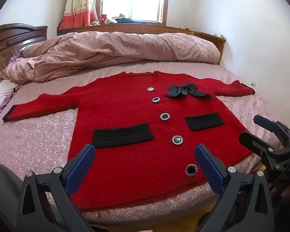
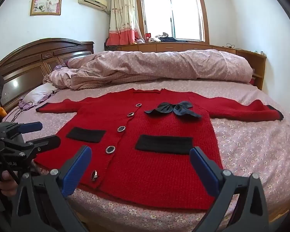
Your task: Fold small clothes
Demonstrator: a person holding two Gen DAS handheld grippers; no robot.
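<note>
At the frame centre lies one red cardigan (image 1: 129,116) with five buttons (image 1: 165,116), two black pockets (image 1: 122,135), one bow (image 1: 183,90); left gripper (image 1: 145,166) and right gripper (image 2: 141,166) both stand wide open, empty.

Left tool (image 1: 145,166) and right tool (image 2: 141,166) side by side over near bed edge, both tilted downward, jaws spread wide, nothing gripped.

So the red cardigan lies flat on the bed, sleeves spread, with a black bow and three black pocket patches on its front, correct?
Not quite: the red cardigan has two black pocket patches, not three, as the left wrist view shows. It does lie flat on the bed, sleeves spread, with a black bow.
</note>
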